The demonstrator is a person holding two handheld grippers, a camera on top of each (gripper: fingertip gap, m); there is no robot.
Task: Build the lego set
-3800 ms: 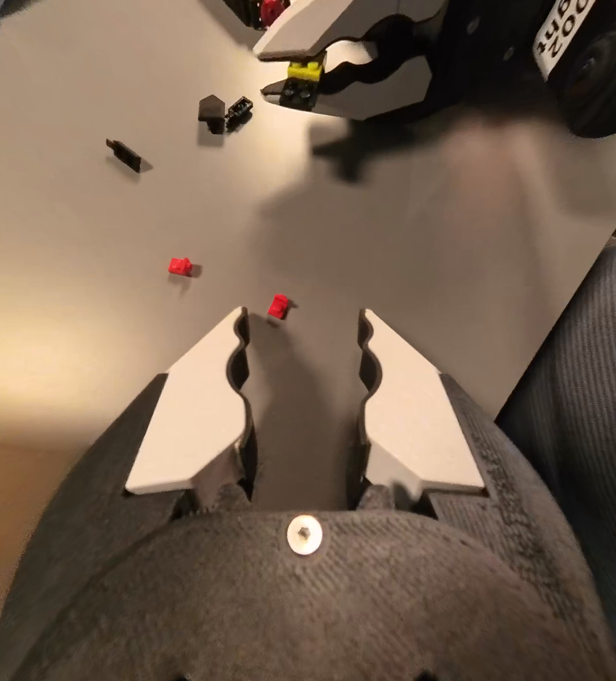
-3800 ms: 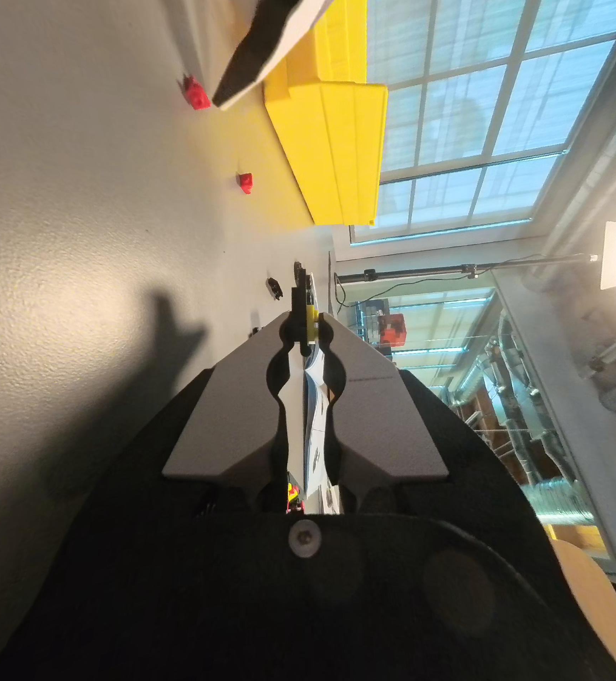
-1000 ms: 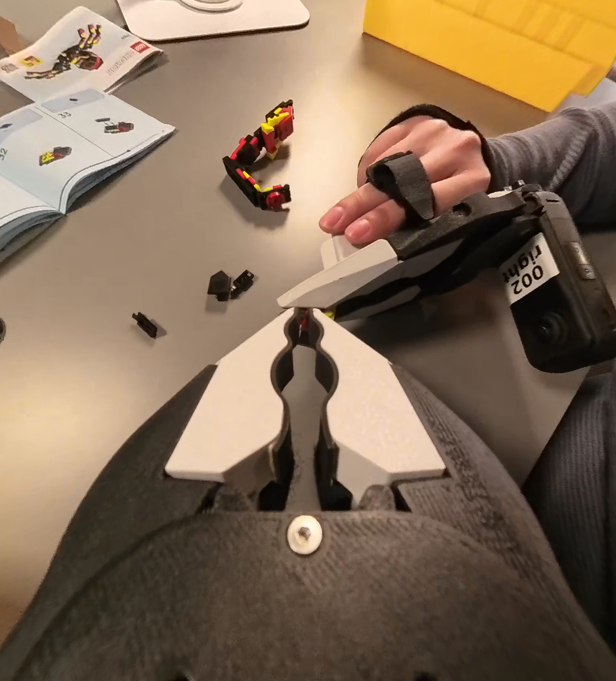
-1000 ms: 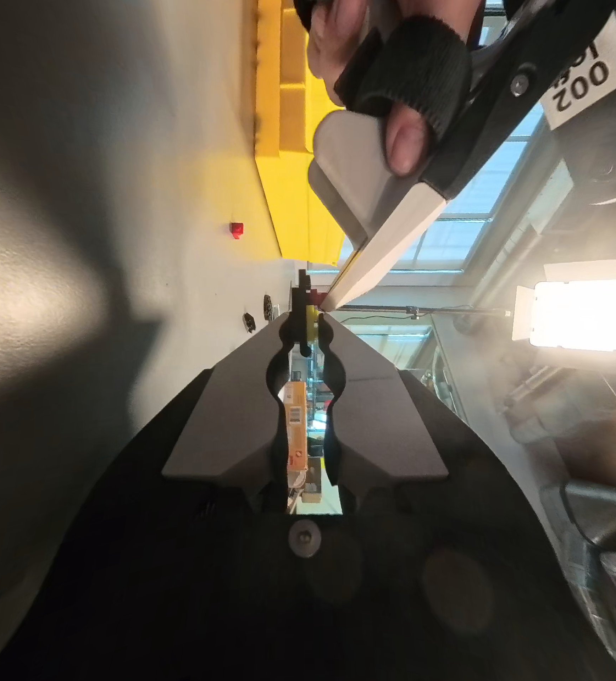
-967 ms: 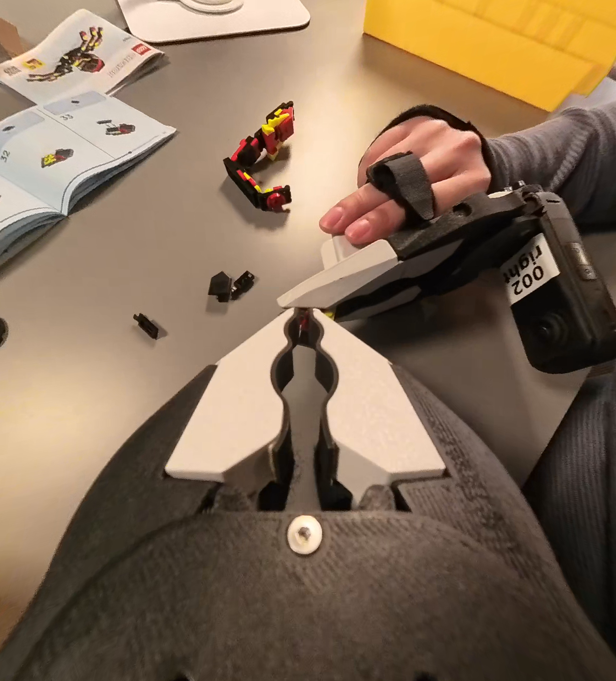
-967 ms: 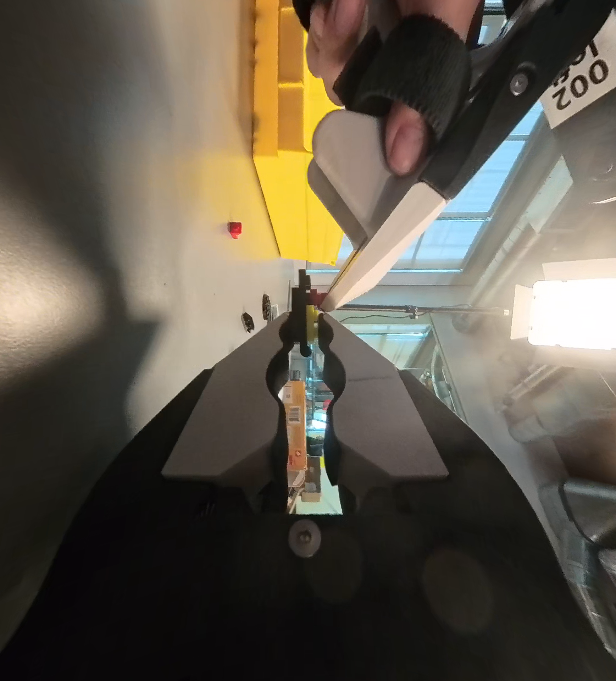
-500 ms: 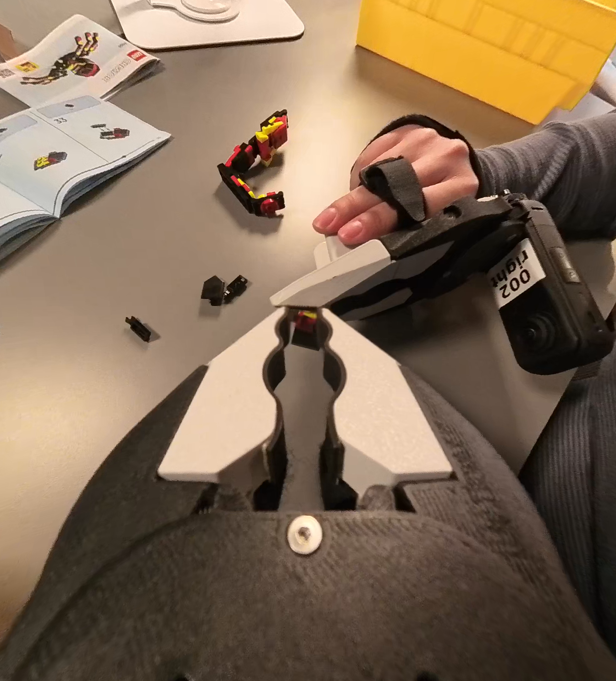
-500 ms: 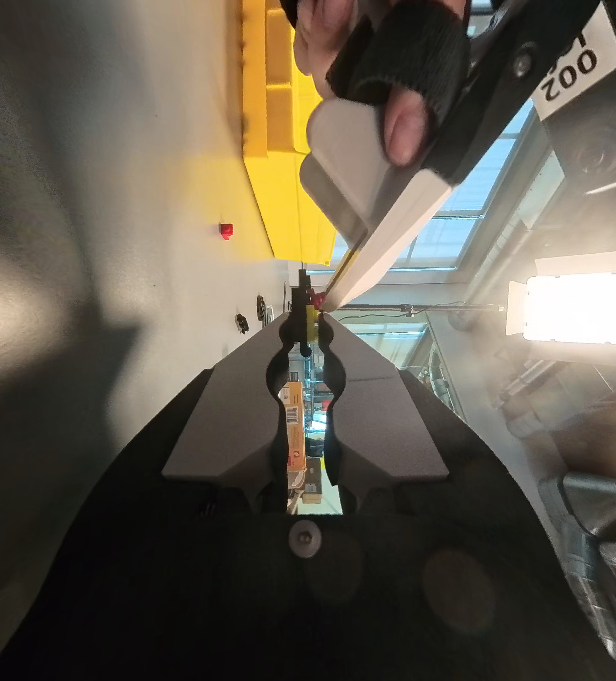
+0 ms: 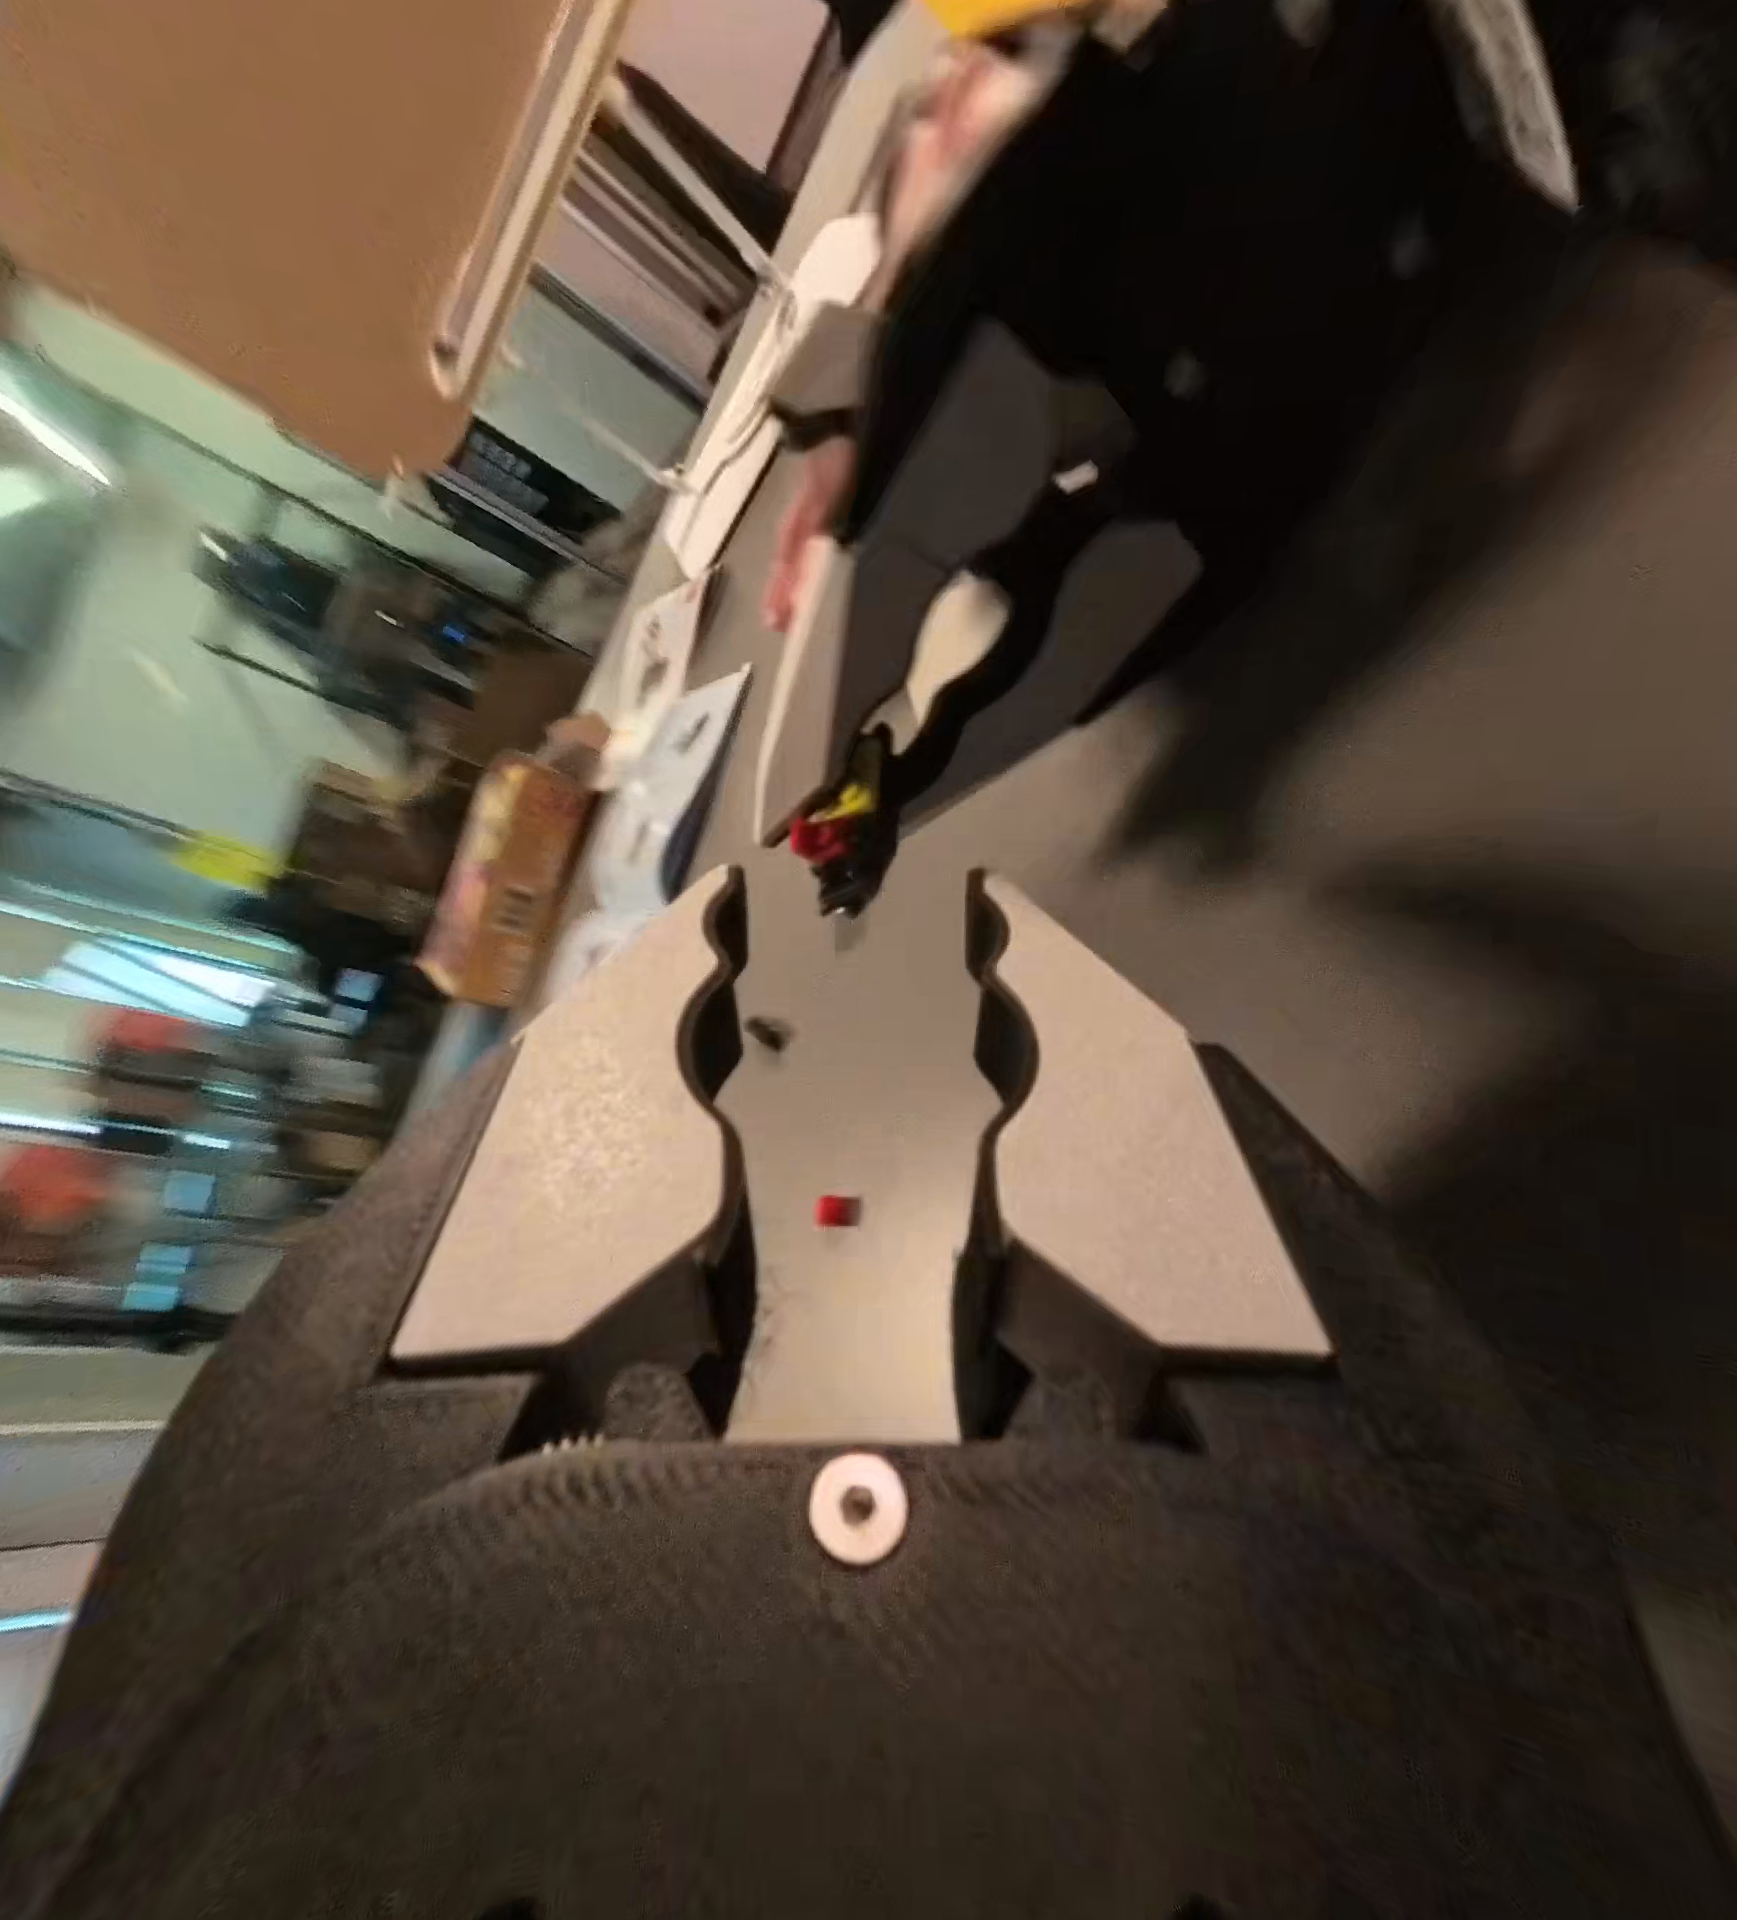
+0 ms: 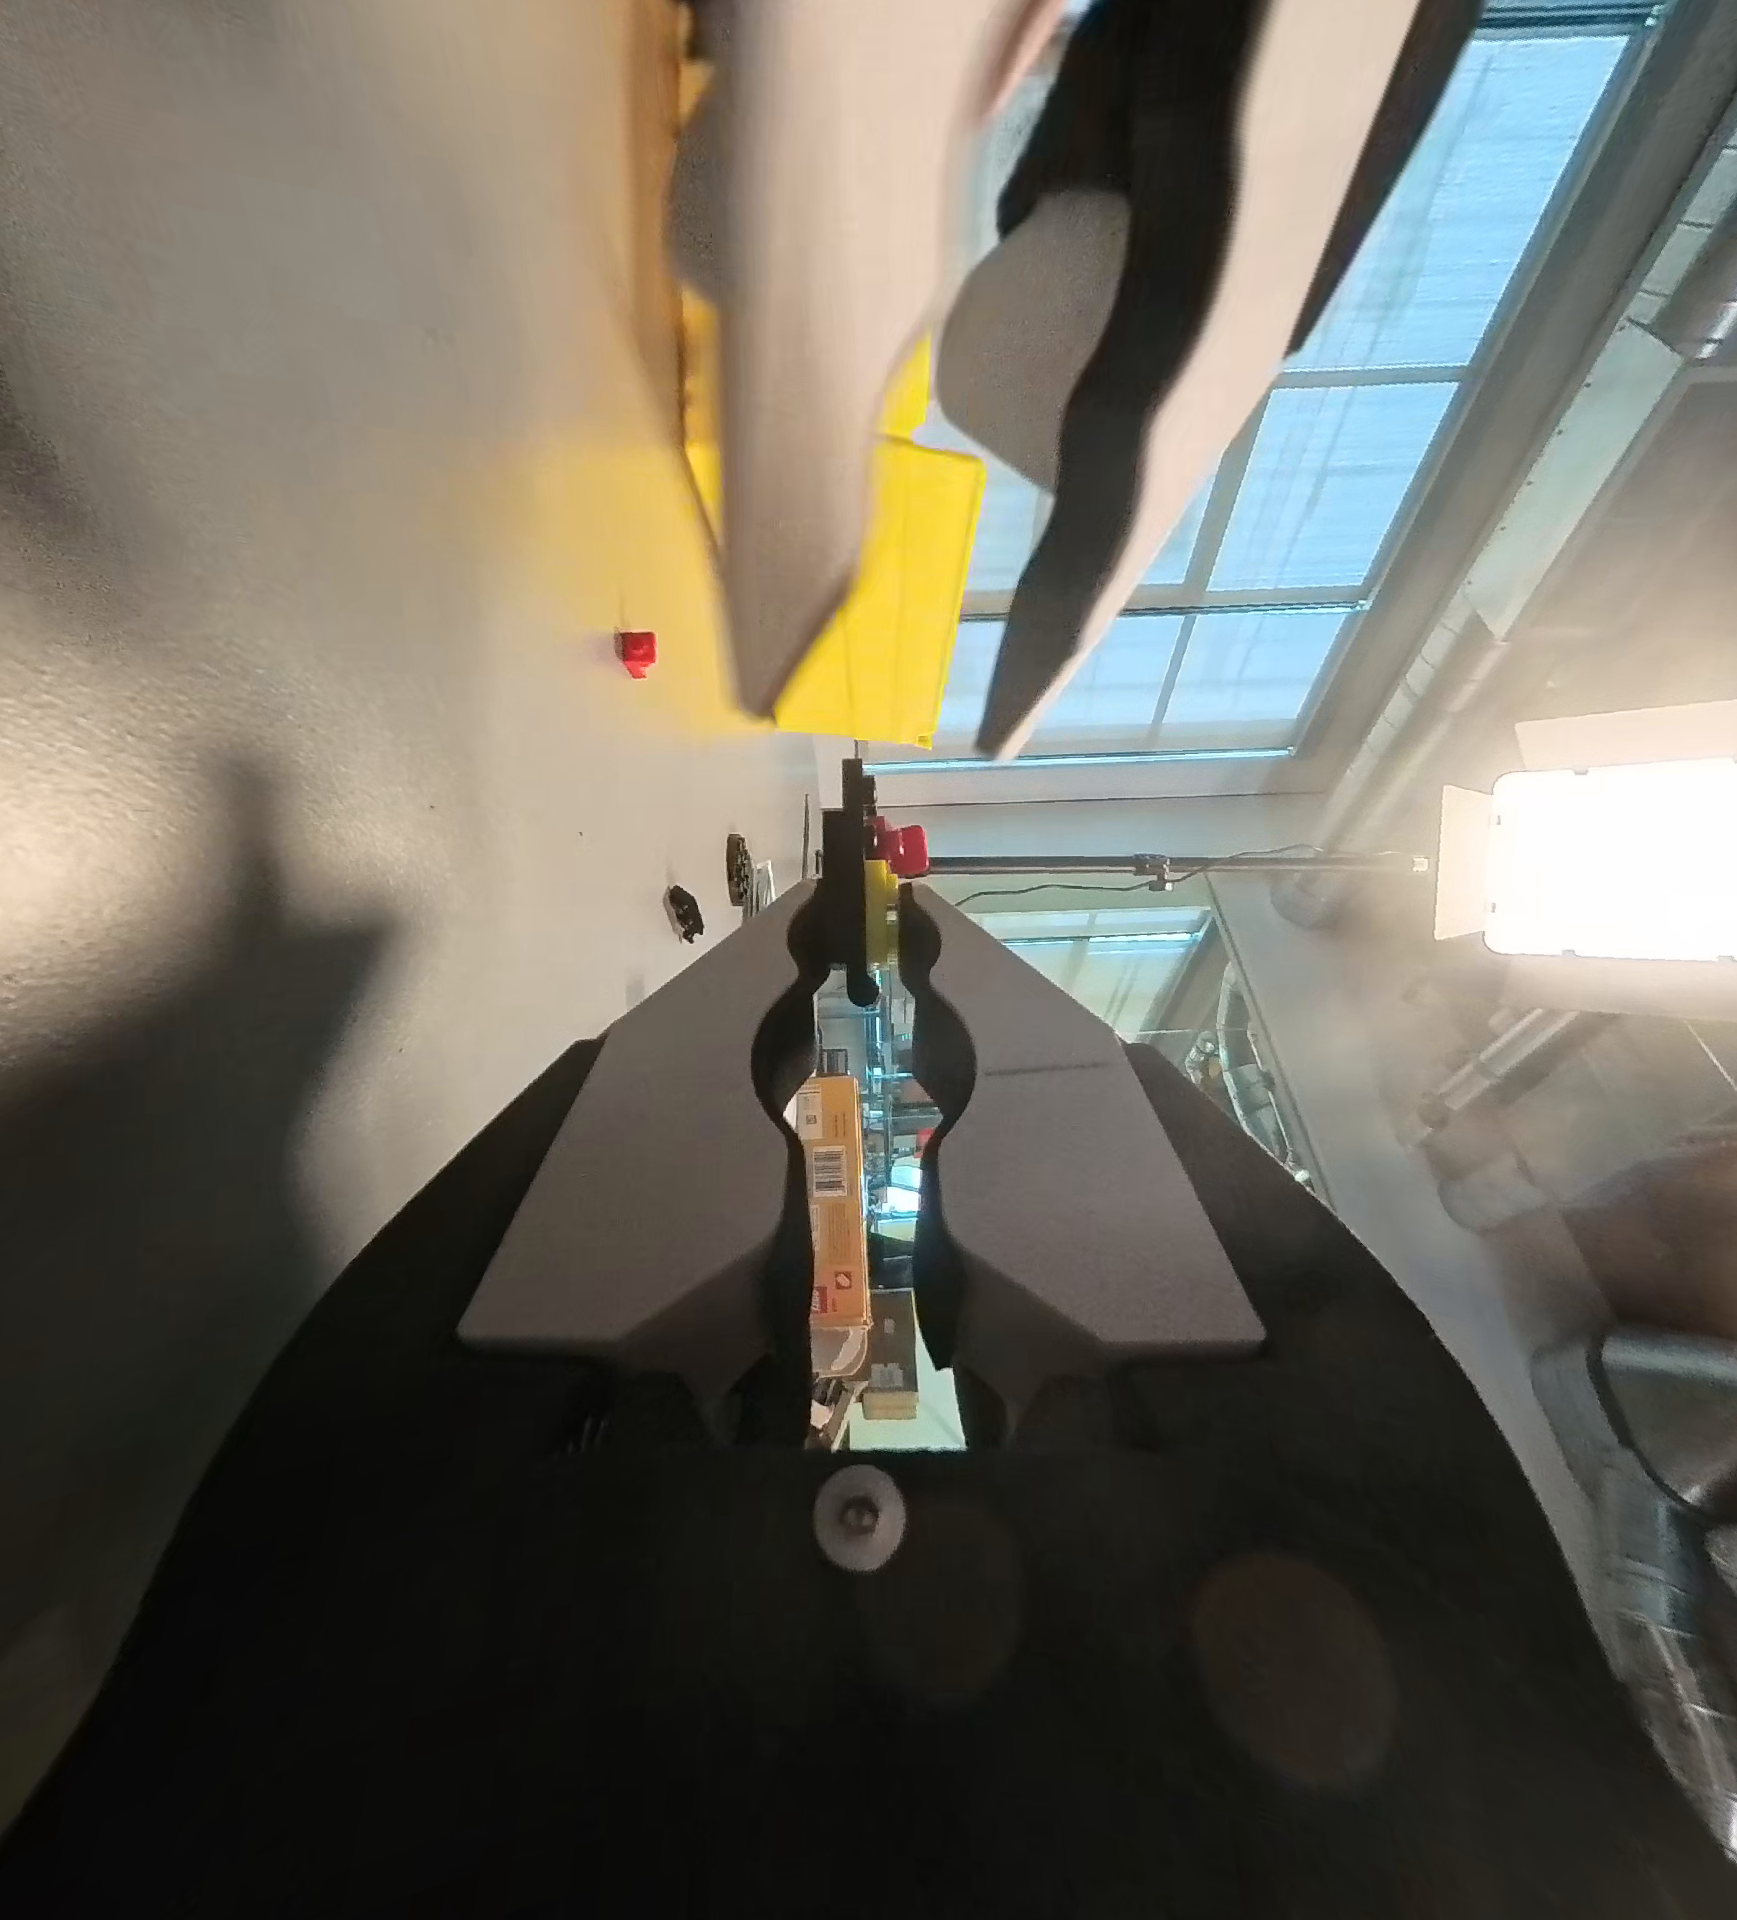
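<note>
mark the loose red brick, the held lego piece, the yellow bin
loose red brick point(image 10: 635, 652): right wrist view, its side face.
held lego piece point(image 10: 876, 914): right wrist view, its yellow plate.
yellow bin point(image 10: 895, 592): right wrist view, its side wall.

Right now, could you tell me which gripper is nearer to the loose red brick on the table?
Left. The left gripper hovers open just above the red brick; the right gripper holds its small assembly farther off.

Left view motion-blurred; lamp point(image 10: 1653, 852) glares right.
</note>
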